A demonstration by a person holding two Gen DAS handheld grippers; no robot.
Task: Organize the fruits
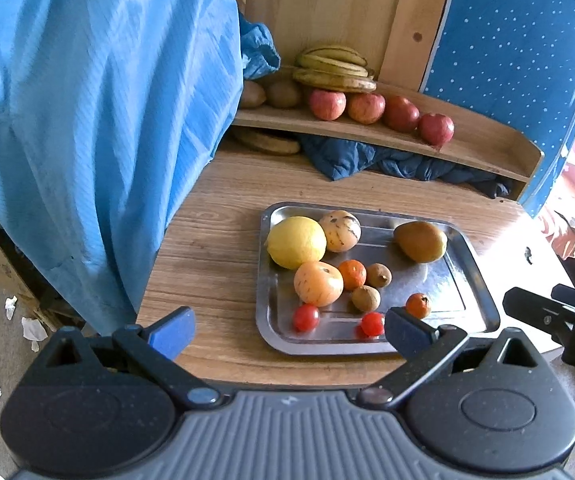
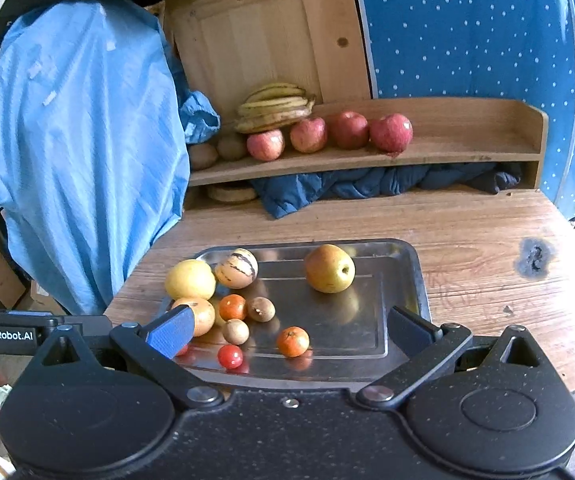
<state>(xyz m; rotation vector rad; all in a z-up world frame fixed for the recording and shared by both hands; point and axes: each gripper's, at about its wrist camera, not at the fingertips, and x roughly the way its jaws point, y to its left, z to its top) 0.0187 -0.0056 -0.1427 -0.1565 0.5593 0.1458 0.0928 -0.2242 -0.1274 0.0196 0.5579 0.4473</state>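
— Where does the fruit sit?

— Loose on the steel tray (image 2: 407, 276) near the table's (image 2: 487, 240) front edge: a lemon (image 2: 190, 279), a striped melon (image 2: 236, 268) touching it, a pear (image 2: 329, 268) alone at the far right, a pale round fruit (image 1: 318, 283), two oranges (image 2: 293, 341) (image 2: 232, 307), two small brown fruits (image 2: 261, 309) (image 2: 235, 331) and cherry tomatoes (image 2: 230, 356). Behind, on the shelf (image 2: 467, 152), apples (image 2: 391, 132) already stand in a row beside bananas (image 2: 273, 106) and what look like kiwis (image 2: 231, 146).

— How will they handle?

— Judging by looks, all are round and inclined to roll on slick metal. The lemon and pear seem firm and fairly heavy — best pinched across the widest middle. The tomatoes look light, thin-skinned and easy to burst, so only a gentle squeeze at the equator suits them. The small brown fruits offer little to hold and may slip out sideways.

— And the grippers?

— Both hover at the tray's near edge, holding nothing. The left gripper (image 1: 289, 334) has its fingers spread wide; the right gripper (image 2: 287, 330) likewise, its jaws well apart, framing the tomatoes and the nearer orange.

— Anything around them?

— A light blue cloth (image 2: 87, 152) hangs to the left, a dark one (image 2: 367, 184) lies bunched under the shelf, and a dotted blue panel (image 2: 467, 28) stands behind.
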